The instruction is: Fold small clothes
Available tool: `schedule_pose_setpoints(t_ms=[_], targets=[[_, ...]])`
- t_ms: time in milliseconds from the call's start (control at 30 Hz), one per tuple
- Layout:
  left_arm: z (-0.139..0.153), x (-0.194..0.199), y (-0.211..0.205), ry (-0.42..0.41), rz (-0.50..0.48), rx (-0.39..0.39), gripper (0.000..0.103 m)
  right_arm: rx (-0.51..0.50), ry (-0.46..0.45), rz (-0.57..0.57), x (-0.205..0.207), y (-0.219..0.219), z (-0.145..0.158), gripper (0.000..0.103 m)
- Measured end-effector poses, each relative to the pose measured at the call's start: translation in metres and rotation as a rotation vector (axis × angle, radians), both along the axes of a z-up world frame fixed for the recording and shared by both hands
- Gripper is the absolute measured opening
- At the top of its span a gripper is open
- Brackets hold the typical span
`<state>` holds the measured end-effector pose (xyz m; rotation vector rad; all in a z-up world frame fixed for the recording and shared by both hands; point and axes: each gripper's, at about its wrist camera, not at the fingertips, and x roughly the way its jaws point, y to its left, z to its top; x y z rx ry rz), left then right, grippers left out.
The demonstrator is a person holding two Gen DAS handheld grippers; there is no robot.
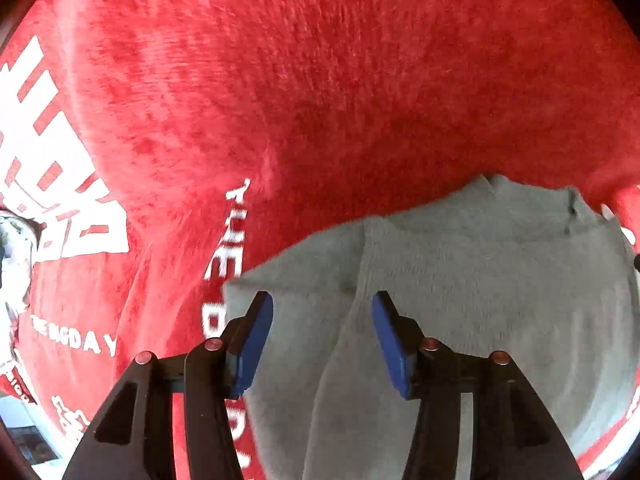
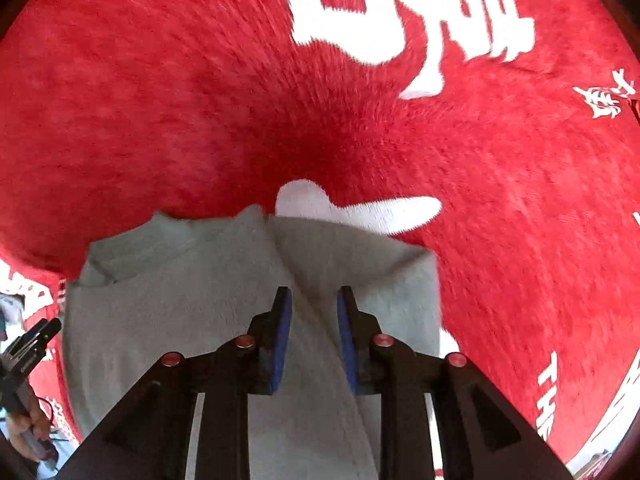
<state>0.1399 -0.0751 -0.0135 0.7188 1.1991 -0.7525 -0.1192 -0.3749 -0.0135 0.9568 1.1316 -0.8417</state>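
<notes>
A small grey fleece garment (image 1: 480,272) lies on a red plush mat (image 1: 320,80), collar end away from me, with a fold ridge running down it. My left gripper (image 1: 322,308) hovers just above its left part, blue pads apart, nothing between them. In the right wrist view the same garment (image 2: 180,288) fills the lower half. My right gripper (image 2: 314,300) is above its right part over a diagonal crease, jaws partly apart with a clear gap, holding nothing.
The red mat (image 2: 160,100) bears large white characters (image 2: 420,20) and English lettering (image 1: 76,340). The left gripper and the hand holding it (image 2: 28,364) show at the far left of the right wrist view. A white floor strip (image 1: 24,412) lies beyond the mat's edge.
</notes>
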Motion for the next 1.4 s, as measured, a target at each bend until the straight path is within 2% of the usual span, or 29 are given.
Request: schedule_pose_setpoints(t_ms=[100,200,267,400,467,500,633,833,967,1067,1200,1400], targets=[[0.015,-0.016,0.013,0.014,-0.038,0.012,0.053,-0.030,-0.049,0.037,-0.008,0.031,0.024,0.025],[0.018,-0.041,0.023,0.041,-0.078,0.034,0.054,0.001,-0.089,0.072,-0.009,0.057,0.028,0.025],[0.011,-0.055,0.030,0.059,-0.088,0.061,0.054,0.023,-0.095,0.100,-0.008,0.078,0.023,0.025],[-0.017,-0.083,0.039,0.081,-0.084,0.125,0.054,0.072,-0.034,0.128,-0.005,0.108,-0.005,0.025],[-0.017,-0.088,0.042,0.039,-0.089,0.108,0.063,0.062,-0.057,0.106,-0.017,0.111,-0.009,0.023],[-0.017,-0.089,0.042,0.032,-0.090,0.113,0.064,0.059,-0.055,0.099,-0.019,0.109,-0.008,0.023],[-0.012,-0.083,0.038,0.052,-0.106,0.129,0.064,0.049,-0.011,0.048,-0.036,0.101,-0.002,0.023],[-0.019,-0.080,0.045,0.022,-0.128,0.193,0.065,0.055,0.028,0.007,-0.050,0.088,0.003,0.023],[-0.005,-0.084,0.055,0.091,-0.113,0.175,0.065,0.022,0.050,0.027,-0.045,0.100,0.018,0.027],[-0.012,-0.097,0.062,0.096,-0.154,0.217,0.065,0.053,0.054,0.043,-0.033,0.112,0.013,0.027],[-0.025,-0.115,0.072,0.059,-0.214,0.261,0.065,0.087,0.073,0.055,-0.030,0.127,0.010,0.027],[-0.025,-0.109,0.077,0.082,-0.192,0.271,0.066,0.157,0.131,0.027,-0.039,0.133,-0.005,0.028]])
